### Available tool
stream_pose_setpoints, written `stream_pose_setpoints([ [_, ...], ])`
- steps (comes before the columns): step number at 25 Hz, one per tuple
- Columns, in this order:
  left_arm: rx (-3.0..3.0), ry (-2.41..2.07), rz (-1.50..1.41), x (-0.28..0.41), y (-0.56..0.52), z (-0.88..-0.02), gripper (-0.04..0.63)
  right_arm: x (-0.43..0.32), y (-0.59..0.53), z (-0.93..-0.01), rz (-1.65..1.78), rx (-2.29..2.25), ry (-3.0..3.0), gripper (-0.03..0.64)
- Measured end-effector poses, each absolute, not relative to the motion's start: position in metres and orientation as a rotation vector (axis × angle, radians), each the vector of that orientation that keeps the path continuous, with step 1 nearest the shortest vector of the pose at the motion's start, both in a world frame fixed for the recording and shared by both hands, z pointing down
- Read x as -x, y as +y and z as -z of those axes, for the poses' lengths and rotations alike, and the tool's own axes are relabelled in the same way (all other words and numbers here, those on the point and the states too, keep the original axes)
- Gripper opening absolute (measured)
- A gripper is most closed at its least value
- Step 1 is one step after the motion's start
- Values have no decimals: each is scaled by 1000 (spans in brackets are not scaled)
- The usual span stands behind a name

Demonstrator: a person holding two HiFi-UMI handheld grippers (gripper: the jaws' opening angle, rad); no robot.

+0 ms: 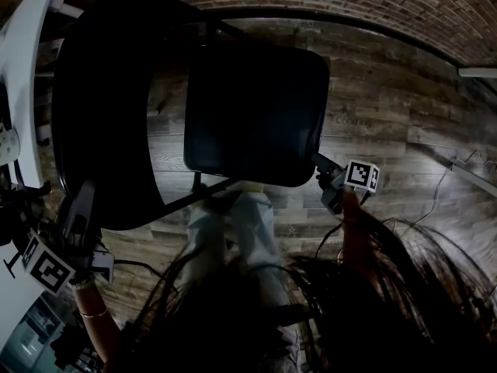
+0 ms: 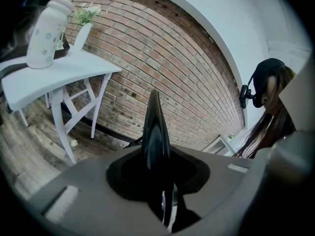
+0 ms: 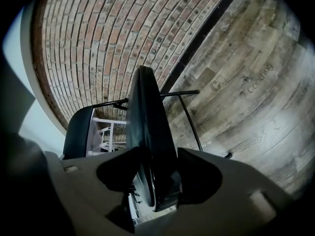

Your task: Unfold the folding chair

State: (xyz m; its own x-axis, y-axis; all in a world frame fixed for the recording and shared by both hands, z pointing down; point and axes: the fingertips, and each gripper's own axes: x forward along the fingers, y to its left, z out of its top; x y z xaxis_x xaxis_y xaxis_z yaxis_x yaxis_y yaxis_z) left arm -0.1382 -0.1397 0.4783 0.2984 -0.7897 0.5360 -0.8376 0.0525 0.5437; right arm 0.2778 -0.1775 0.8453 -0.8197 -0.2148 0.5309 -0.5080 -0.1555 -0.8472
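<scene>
Head view: tools are gripping the folding chair (image 1: 233, 92).
The left tool (image 1: 80, 202) is clamping the backrest (image 1: 101, 115), left of the seat (image 1: 256, 119); the right tool (image 1: 324, 171) is clamping the seat's right edge.

Right of the seat (image 1: 256, 119), the wooden floor (image 1: 404, 130) lay open as far as the brick wall (image 1: 349, 2). Only a thin cable (image 1: 444, 179) crossed it at the far right. The seat filled the middle, its edge gripped in your right gripper (image 1: 324, 169). The backrest (image 1: 101, 107) blocked the left, clamped in your left gripper (image 1: 80, 208). The white table (image 1: 22, 68) stood just beside it and left little room there. A strip of floor showed between backrest and seat. Your legs (image 1: 233, 228) stood below the seat's near edge.
</scene>
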Motion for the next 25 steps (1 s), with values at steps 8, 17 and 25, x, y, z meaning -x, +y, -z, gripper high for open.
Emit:
stream_pose_setpoints([
  [8,-1699,-1495,-69,145,-140,-485,95,-281,-173,-852,-2080,-832,-1849,227],
  [17,-1678,-1511,-91,151,-142,-496,101,-287,-169,-860,-2065,-863,-1812,195],
  [25,-1689,-1502,-82,152,-142,-499,100,-289,-169,-862,-2066,-870,-1804,195],
])
